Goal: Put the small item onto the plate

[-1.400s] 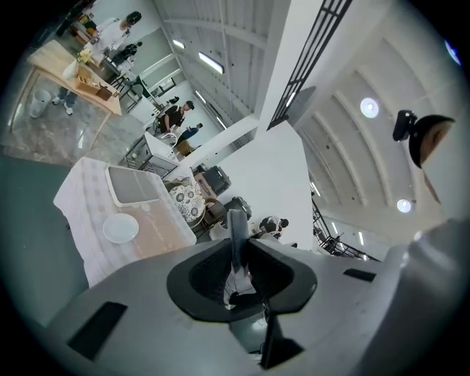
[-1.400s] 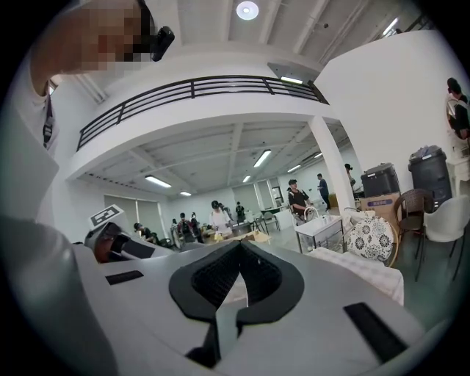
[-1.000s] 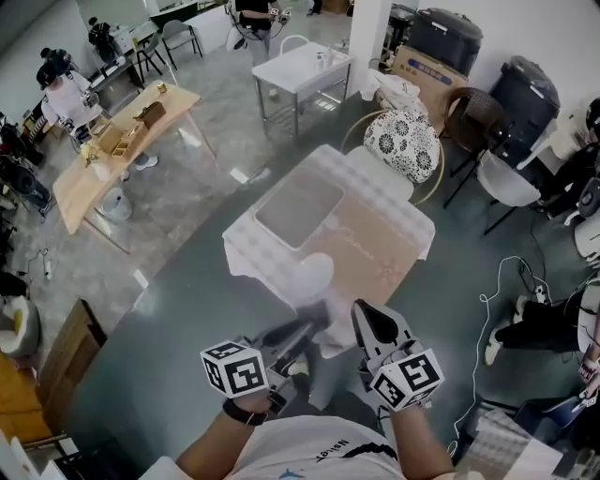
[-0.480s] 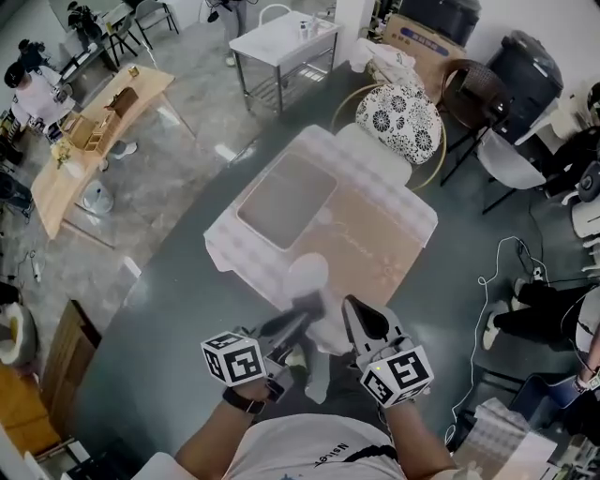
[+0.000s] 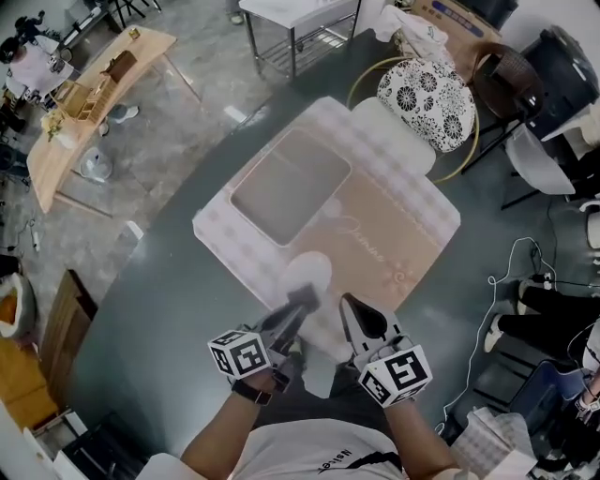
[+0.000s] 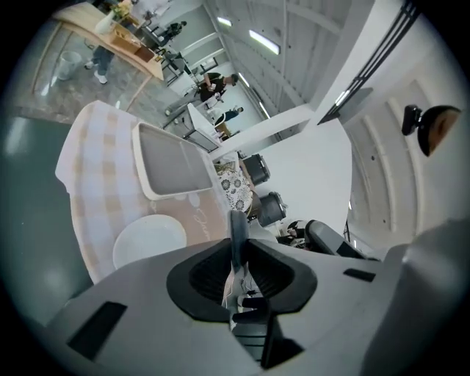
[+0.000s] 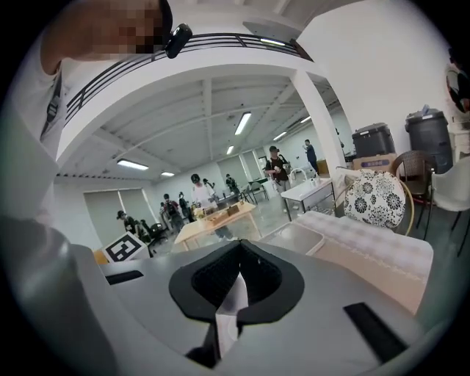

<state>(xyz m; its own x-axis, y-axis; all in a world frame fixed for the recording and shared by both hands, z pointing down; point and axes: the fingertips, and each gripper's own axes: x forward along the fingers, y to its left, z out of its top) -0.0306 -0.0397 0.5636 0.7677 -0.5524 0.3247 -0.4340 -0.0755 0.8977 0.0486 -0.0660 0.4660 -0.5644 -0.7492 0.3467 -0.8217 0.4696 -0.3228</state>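
Left gripper (image 5: 298, 307), holding the small item (image 6: 237, 224), and right gripper (image 5: 349, 306) have lowered

A cloth (image 5: 394, 225) lies on the big table (image 5: 169, 309), and 1 of its corners reaches the near edge, toward the person. On the cloth, a tray (image 5: 291, 187) sits in the far left part. A plate (image 5: 305, 275) sits nearer to the person, just beside the tray's near corner. The left gripper (image 5: 302, 300) is above the plate's near rim, with a small item (image 6: 236, 235) between its jaws. The right gripper (image 5: 349, 305) is just to its right, over the cloth.

Behind the table stands a chair with a cushion (image 5: 427, 94) on it. Far to the left is a long table (image 5: 94, 103) with boxes (image 5: 82, 98) on it, and behind it, at the far side, 1 more table (image 5: 291, 11). At the right of the big table, cables (image 5: 525, 272) lie on the floor.
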